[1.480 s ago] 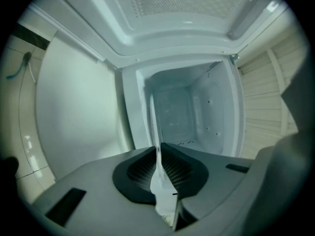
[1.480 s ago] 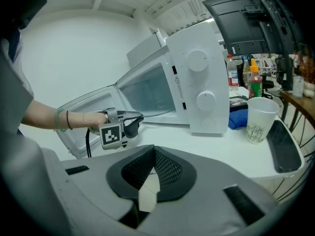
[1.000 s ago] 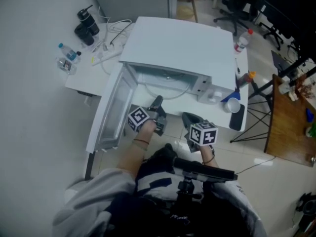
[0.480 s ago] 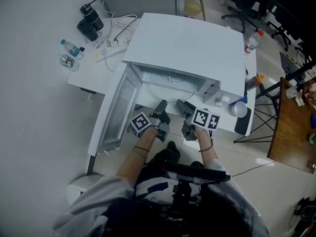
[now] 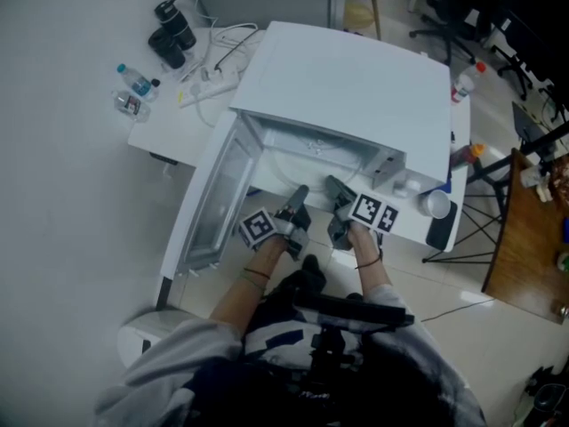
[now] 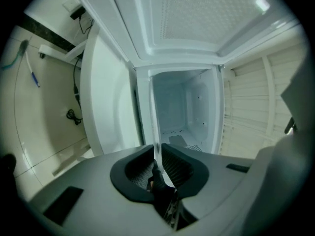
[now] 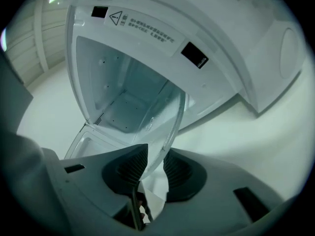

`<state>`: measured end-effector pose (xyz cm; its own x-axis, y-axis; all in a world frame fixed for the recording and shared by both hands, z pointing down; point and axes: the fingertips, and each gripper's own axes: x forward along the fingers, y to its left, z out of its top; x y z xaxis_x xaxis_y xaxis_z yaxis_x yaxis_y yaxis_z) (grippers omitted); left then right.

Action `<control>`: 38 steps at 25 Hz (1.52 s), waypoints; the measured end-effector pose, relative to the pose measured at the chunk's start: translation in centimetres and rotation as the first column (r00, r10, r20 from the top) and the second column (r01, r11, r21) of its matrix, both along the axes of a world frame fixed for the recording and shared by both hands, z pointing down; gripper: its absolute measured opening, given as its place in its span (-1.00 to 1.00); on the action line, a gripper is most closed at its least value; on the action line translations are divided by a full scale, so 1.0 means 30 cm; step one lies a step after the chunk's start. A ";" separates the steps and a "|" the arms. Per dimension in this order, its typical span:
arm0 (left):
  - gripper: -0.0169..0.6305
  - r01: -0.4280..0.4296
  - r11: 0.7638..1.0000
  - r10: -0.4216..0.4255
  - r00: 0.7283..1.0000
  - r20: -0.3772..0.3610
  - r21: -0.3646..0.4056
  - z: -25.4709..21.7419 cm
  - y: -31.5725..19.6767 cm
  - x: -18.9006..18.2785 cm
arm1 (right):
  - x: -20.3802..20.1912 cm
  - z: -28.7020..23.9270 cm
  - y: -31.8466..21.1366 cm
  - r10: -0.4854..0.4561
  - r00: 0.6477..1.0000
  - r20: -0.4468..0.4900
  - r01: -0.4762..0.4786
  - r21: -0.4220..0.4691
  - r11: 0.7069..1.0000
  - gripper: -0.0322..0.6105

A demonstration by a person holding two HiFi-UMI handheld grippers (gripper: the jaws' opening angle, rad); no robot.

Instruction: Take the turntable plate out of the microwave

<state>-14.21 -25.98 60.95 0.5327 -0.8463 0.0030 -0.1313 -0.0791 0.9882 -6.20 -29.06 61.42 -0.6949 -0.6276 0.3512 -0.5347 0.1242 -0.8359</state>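
The white microwave [image 5: 356, 69] stands with its door [image 5: 213, 203] swung open to the left. The clear glass turntable plate [image 5: 311, 169] lies in the mouth of the cavity. My left gripper [image 5: 300, 191] is shut on the plate's near rim, which shows edge-on [image 6: 156, 149] between its pads in the left gripper view [image 6: 158, 163]. My right gripper [image 5: 333, 185] is just to the right of it. Its jaws [image 7: 155, 166] are closing, with the plate's curved rim [image 7: 147, 117] between them and a little gap still beside the glass.
The microwave sits on a white table [image 5: 169, 123] with bottles [image 5: 133, 83], black containers [image 5: 173, 25] and a power strip with cables [image 5: 213, 74] at the left. A cup [image 5: 436, 203], a dark phone [image 5: 440, 229] and a bottle [image 5: 464, 83] are at the right.
My right gripper has moved up from the lower right to the microwave's mouth, rolled, and now straddles the plate's rim beside the left one. The left gripper has kept its grip.
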 end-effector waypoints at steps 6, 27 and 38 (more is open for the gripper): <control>-0.54 0.084 0.996 -0.082 0.995 -0.056 0.031 -0.003 -0.099 -0.063 | 0.007 -0.011 0.025 -0.003 1.000 0.026 0.003 0.002 1.000 -0.66; -0.90 0.036 0.992 -0.019 0.989 -0.146 0.117 -0.074 -0.171 -0.092 | 0.000 -0.005 0.092 -0.073 0.997 -0.009 0.073 0.082 0.994 -0.46; -0.89 0.086 0.994 -0.074 0.983 -0.166 0.066 -0.047 -0.088 -0.089 | -0.080 -0.043 0.069 -0.128 0.992 0.017 0.124 0.156 0.980 -0.61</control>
<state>-16.89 -28.61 59.54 0.4516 -0.8810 -0.1410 0.0221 -0.1469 0.9889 -8.61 -26.98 60.13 -0.7797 -0.5796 0.2370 -0.4842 0.3181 -0.8151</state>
